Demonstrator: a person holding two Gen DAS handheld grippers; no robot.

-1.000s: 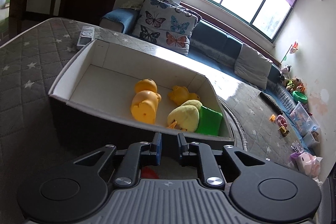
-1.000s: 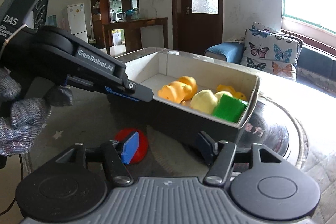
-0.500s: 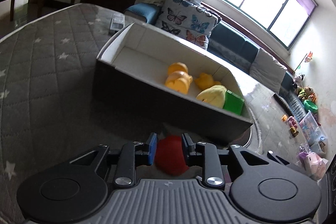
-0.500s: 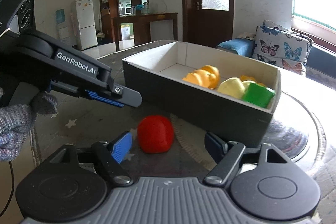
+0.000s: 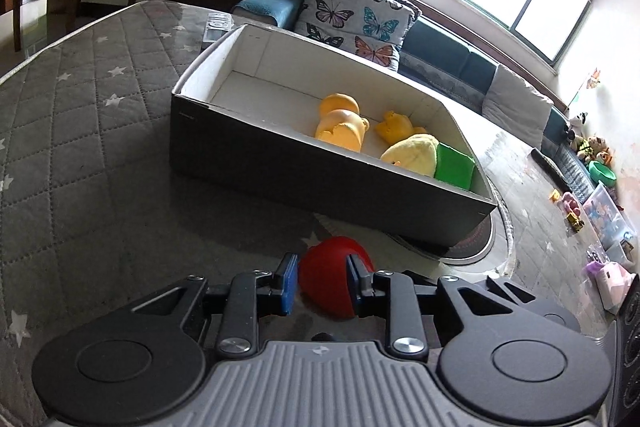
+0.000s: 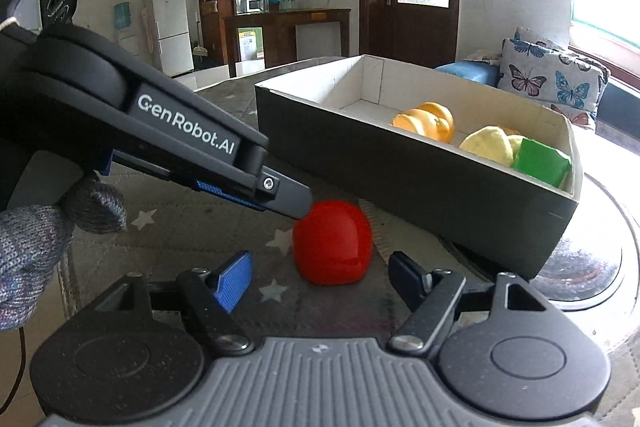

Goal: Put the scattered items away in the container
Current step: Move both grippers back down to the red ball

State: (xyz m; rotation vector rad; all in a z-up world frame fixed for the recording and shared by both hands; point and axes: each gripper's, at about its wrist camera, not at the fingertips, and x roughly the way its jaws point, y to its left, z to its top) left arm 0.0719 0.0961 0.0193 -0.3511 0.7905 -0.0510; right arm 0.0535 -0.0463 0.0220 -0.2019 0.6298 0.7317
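Observation:
A red rounded toy [image 5: 332, 281] lies on the grey starred table cover, just in front of the dark box [image 5: 320, 183] with white inner walls. My left gripper [image 5: 322, 279] straddles the toy with a pad close to each side, and I see no squeeze. In the right wrist view its near finger [image 6: 288, 197] rests at the red toy's [image 6: 332, 243] upper left. My right gripper [image 6: 320, 277] stands wide open just short of the toy, with nothing between its pads. In the box lie an orange toy [image 5: 340, 125], a small yellow toy [image 5: 396, 125], a yellow plush [image 5: 412, 155] and a green block [image 5: 456, 167].
The box's right end sits on a shiny round disc [image 5: 476, 239]. A small grey device [image 5: 216, 25] lies beyond the box. A gloved hand [image 6: 36, 239] holds the left gripper. A sofa with a butterfly cushion [image 5: 352, 23] stands behind the table, and toys lie on the floor at right.
Both grippers have come down toward the red toy. The left jaws went from nearly shut to spread around the toy. The right jaws widened.

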